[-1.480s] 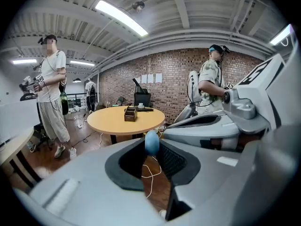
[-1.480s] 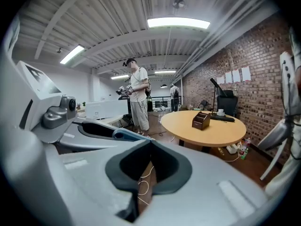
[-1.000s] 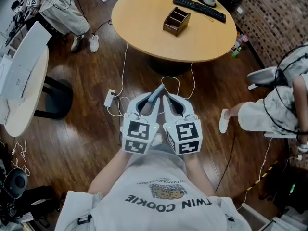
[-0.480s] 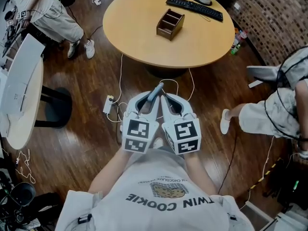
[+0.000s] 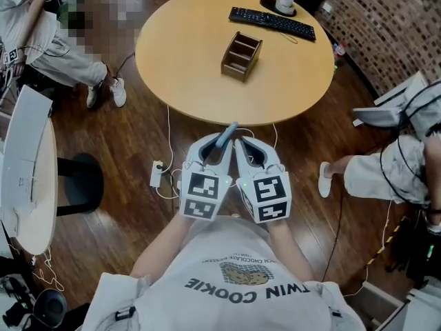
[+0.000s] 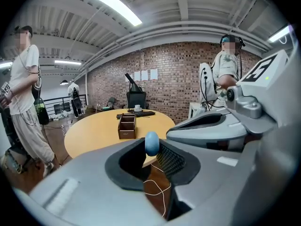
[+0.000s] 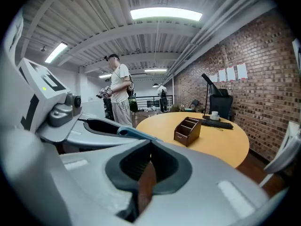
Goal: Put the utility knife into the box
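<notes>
Status: task not completed; the carrying stage was judged to be in hand.

The left gripper [image 5: 210, 150] had its jaws clamped on the utility knife [image 5: 226, 135], whose blue-grey end projected forward past the jaw tips. In the left gripper view that rounded end [image 6: 151, 142] sat between the jaws. The right gripper [image 5: 251, 154] was carried just beside the left, its jaws together with nothing between them.

Both grippers were over the wooden floor, just short of the near edge of the round table [image 5: 179, 54]. The box [image 5: 241, 56], an open wooden organiser with compartments, stood about mid-worktop, well apart from the knife. A keyboard [image 5: 272, 23] and cup [image 5: 284, 3] lay at the far edge.

Outstanding: approach over the near edge, position the knife above a compartment, release.
</notes>
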